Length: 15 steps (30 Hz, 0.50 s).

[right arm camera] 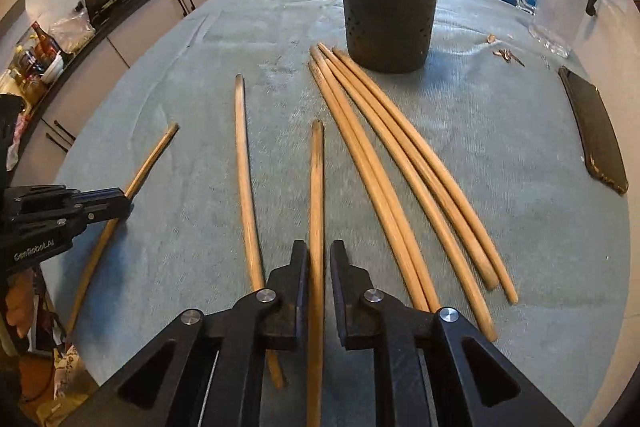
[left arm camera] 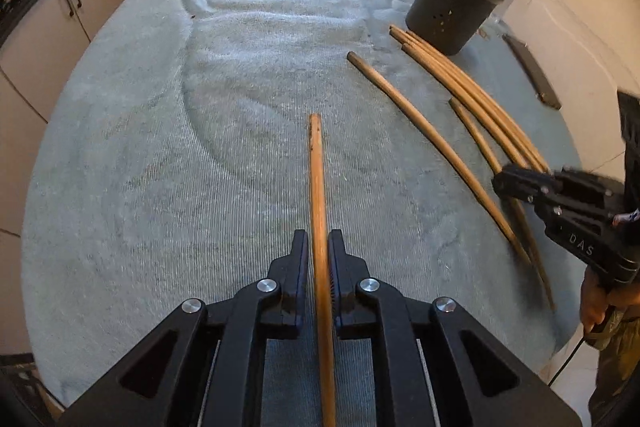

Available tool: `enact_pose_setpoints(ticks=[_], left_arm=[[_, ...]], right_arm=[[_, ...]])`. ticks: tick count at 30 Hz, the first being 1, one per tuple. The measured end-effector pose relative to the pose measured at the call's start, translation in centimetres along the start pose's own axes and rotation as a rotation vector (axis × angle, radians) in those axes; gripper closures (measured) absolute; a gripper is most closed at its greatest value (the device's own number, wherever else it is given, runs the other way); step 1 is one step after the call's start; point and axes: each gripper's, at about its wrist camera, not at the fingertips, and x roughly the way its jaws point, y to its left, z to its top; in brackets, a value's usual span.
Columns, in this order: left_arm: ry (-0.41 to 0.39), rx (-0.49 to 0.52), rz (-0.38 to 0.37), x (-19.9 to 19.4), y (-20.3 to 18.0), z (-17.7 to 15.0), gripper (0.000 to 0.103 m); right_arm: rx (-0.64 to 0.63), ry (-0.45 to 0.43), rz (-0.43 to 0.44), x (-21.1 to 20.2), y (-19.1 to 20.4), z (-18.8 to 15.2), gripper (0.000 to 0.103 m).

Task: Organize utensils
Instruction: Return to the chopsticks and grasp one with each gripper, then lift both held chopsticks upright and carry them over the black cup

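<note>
- Both pairs of fingers are closed on wood: my left gripper (left arm camera: 319, 247) pinches one chopstick (left arm camera: 318, 187) between its pads, and it runs straight out ahead along the fingers.
- Over on the other side, my right gripper (right arm camera: 319, 259) has a second chopstick (right arm camera: 316, 195) between its jaws. They stand a shade wider than the left ones, with a sliver of gap on the right side, so I judge the grip lighter, though the stick does look held.
- Where things stand: the dark perforated holder (right arm camera: 388, 15) sits upright at the far side of the table, on the grey-green cloth (right arm camera: 520, 147), with two sticks already leaning in it.
- Left to do, by my reckoning, is most of the job. A bundle of four chopsticks (right arm camera: 400, 163) lies fanned on the cloth just in front of the holder, their far tips nearly at its base, and a single chopstick (right arm camera: 246, 163) lies apart on the left of that bundle.
- With the two I am holding, that makes seven or so not yet in the holder, so I would call this an early stage.
- Pose: both grippers point steeply down at the cloth, near side of the table, side by side, well short of the holder.
- In the left view my right gripper shows low over the near ends of the bundle, with my hand (left arm camera: 600, 299) wrapped round its grip.
- Off to the right edge lies a flat dark case (right arm camera: 596, 131), well apart from the sticks and nothing I need.
</note>
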Motion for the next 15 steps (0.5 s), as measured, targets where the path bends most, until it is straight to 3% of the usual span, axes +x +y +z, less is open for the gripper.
enact_pose_setpoints(ticks=[8,15], left_arm=[[0.028,0.107,0.106,1.6,-1.7,3.2,0.094],[-0.019,0.042,0.065,1.3,-0.5,3.4,0.093]], right_arm=[[-0.028,0.045,-0.048,2.2,1.7,4.0,0.088],[-0.089,0.064,-0.092,3.1,2.8,5.5,0.088]])
